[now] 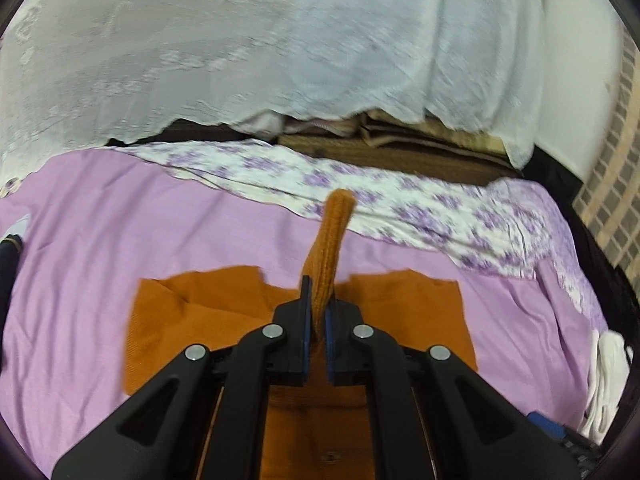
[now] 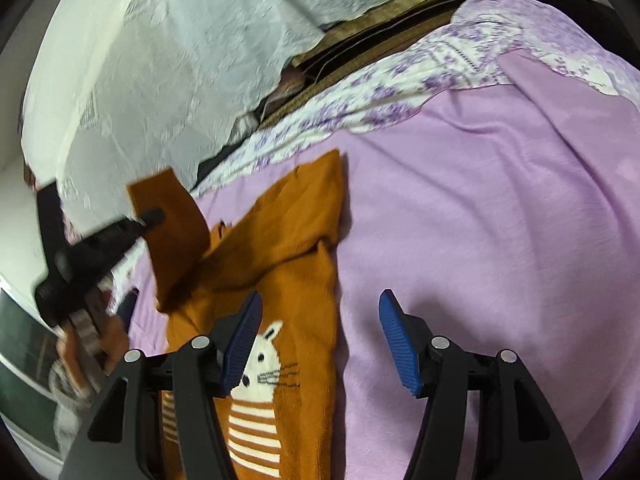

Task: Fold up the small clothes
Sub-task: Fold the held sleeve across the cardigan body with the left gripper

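Note:
A small orange knit sweater [image 2: 288,264] with a white striped animal on its front lies on the lilac bedsheet [image 2: 480,208]. In the left wrist view my left gripper [image 1: 319,304] is shut on the sweater's sleeve [image 1: 326,248], whose cuff sticks up beyond the pads, and the orange body [image 1: 200,312] spreads beneath. The right wrist view shows that left gripper [image 2: 154,216] at the far left, lifting the sleeve [image 2: 172,236] above the sweater. My right gripper [image 2: 320,308] stands open over the sweater's right edge and the sheet, nothing between its blue pads [image 2: 396,340].
A purple-flowered white cloth [image 1: 400,196] lies along the far side of the sheet. Behind it, white lace fabric [image 1: 240,48] hangs over brown folded things [image 1: 400,140]. White items [image 1: 608,380] sit at the right edge. A hand in a striped sleeve [image 2: 84,332] holds the left gripper.

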Action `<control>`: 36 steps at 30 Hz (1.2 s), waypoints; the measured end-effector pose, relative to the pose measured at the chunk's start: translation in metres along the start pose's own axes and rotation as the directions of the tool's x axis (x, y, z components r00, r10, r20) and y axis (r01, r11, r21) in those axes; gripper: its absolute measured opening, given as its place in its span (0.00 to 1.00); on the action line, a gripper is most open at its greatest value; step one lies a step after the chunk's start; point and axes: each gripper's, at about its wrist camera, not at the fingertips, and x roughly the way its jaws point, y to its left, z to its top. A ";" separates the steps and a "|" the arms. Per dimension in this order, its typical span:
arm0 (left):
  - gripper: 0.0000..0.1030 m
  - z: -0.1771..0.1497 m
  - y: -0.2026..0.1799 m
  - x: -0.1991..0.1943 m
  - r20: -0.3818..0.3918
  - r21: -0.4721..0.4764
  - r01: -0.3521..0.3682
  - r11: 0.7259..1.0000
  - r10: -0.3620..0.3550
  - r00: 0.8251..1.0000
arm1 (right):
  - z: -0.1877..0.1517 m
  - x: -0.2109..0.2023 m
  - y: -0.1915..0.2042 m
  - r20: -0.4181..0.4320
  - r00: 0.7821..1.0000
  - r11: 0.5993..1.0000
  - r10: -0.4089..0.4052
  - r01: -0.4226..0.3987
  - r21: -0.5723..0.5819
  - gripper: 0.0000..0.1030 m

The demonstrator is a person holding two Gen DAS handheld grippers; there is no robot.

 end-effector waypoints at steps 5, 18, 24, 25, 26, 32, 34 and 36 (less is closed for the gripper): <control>0.04 -0.018 -0.035 0.022 -0.049 0.060 0.018 0.998 -0.015 0.999 | 0.004 -0.005 -0.004 0.010 1.000 0.999 0.018 -0.018 0.029 0.59; 0.56 -0.054 -0.063 0.045 -0.148 0.109 0.071 0.992 -0.054 0.987 | 0.007 -0.004 -0.011 0.002 1.000 0.998 0.021 -0.021 0.055 0.59; 0.77 -0.054 -0.050 0.021 -0.118 0.149 0.054 0.987 -0.037 0.992 | 0.008 -0.003 -0.015 0.015 1.000 0.999 0.018 -0.019 0.046 0.59; 0.78 -0.055 -0.045 0.015 -0.109 0.154 0.047 0.987 -0.030 0.994 | 0.008 -0.003 -0.015 0.018 1.000 0.999 0.026 -0.026 0.040 0.57; 0.81 -0.055 -0.037 0.009 -0.094 0.160 0.031 0.987 -0.016 0.995 | 0.008 -0.003 -0.014 0.024 0.999 0.999 0.033 -0.034 0.031 0.50; 0.86 -0.057 0.043 -0.023 -0.030 0.103 -0.108 0.989 0.111 0.993 | 0.005 0.005 0.004 0.018 0.996 0.994 0.088 -0.086 -0.068 0.39; 0.86 -0.054 0.072 -0.026 -0.043 0.050 -0.134 0.990 0.136 0.990 | 0.009 0.010 0.018 0.006 0.995 0.991 0.095 -0.094 -0.099 0.40; 0.86 -0.052 0.101 -0.024 -0.063 -0.012 -0.167 0.986 0.166 0.984 | 0.015 0.019 0.031 -0.014 0.994 0.988 0.106 -0.107 -0.111 0.40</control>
